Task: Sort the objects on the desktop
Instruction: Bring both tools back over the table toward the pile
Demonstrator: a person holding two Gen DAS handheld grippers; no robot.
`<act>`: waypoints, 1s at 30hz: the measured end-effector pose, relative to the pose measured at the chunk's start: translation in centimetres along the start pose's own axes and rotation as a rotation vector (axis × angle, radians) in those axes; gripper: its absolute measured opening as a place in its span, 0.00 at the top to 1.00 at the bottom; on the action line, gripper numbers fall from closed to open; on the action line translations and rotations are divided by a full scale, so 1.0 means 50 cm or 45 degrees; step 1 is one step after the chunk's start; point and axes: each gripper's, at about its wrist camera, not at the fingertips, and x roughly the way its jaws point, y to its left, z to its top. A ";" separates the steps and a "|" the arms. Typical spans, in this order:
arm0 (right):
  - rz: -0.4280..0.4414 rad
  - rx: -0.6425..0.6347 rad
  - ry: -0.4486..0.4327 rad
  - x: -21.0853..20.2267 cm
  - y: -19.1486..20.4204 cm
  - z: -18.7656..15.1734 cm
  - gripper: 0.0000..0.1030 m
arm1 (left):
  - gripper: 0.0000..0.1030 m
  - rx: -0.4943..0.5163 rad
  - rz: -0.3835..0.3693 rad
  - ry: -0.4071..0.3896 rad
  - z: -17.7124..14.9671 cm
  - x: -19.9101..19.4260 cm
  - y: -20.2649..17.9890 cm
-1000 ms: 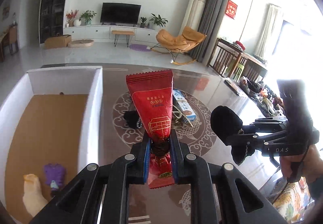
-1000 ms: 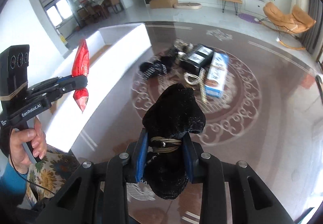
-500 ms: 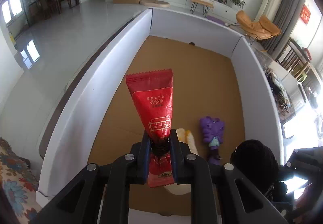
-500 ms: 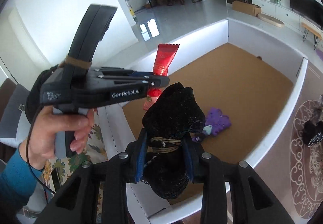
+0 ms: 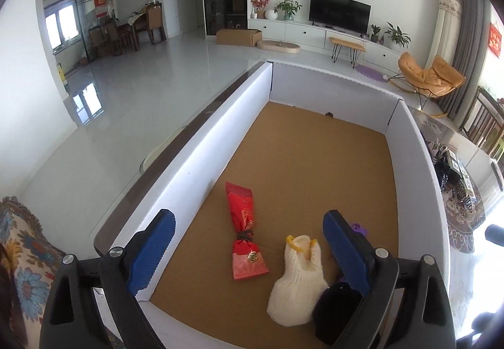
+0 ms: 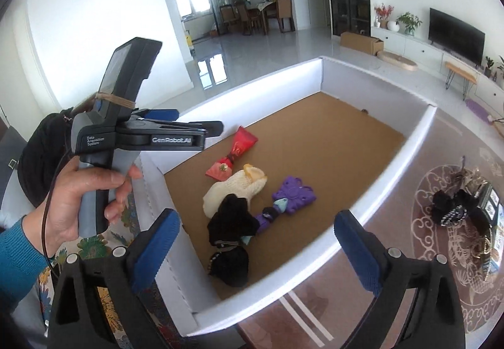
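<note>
Left wrist view: you're hovering over a white-walled cardboard box (image 5: 189, 166), left gripper (image 5: 249, 250) jaws opening wide, nothing between them, red foil snack packet (image 5: 244, 232) lying on the brown floor.

Right wrist view: right gripper (image 6: 256, 246) jaws opening too, empty, black drawstring pouch (image 6: 231, 239) lying inside, touching a cream knitted pouch (image 6: 234, 188).

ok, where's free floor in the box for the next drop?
Far half of the box floor is bare, up to the back wall. The near end is crowded: red packet, cream sock, black pouch, purple toy.
</note>
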 end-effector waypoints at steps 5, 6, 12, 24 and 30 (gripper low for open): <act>-0.237 0.109 -0.117 -0.107 -0.149 -0.077 0.01 | 0.07 0.062 -0.110 -0.145 0.018 -0.084 -0.096; -0.294 0.146 -0.116 -0.124 -0.193 -0.103 0.01 | 0.07 0.078 -0.147 -0.167 0.018 -0.101 -0.125; -0.646 0.404 0.045 -0.206 -0.451 -0.298 0.01 | 0.07 0.225 -0.398 -0.238 0.017 -0.181 -0.330; -0.891 0.758 0.144 -0.304 -0.651 -0.494 0.00 | 0.06 0.553 -0.635 0.019 -0.135 -0.093 -0.715; -0.899 0.755 0.136 -0.298 -0.642 -0.488 0.00 | 0.06 0.563 -0.537 0.135 -0.194 0.042 -0.778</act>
